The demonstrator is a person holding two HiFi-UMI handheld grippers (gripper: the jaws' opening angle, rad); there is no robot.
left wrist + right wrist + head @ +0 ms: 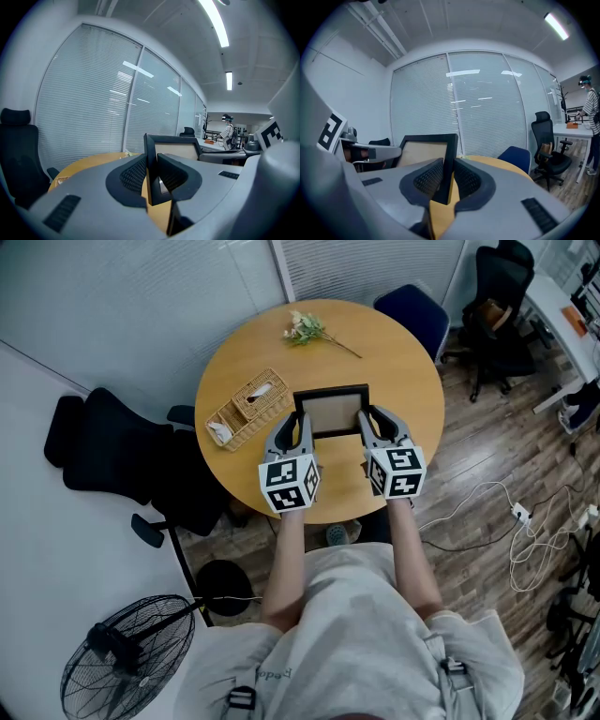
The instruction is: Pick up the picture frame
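A black picture frame (332,412) with a tan backing stands upright over the round wooden table (394,352), held by its two side edges. My left gripper (304,426) is shut on the frame's left edge; in the left gripper view the black edge (151,173) sits pinched between the ribbed pads. My right gripper (364,424) is shut on the right edge, and the right gripper view shows that edge (449,168) clamped between its pads. The frame's lower edge is hidden behind the grippers.
A wicker basket (248,407) with white items lies on the table's left side, and a sprig of flowers (309,330) lies at its far side. Black office chairs (103,451) stand left, a blue chair (412,310) behind the table. Cables lie on the floor at right.
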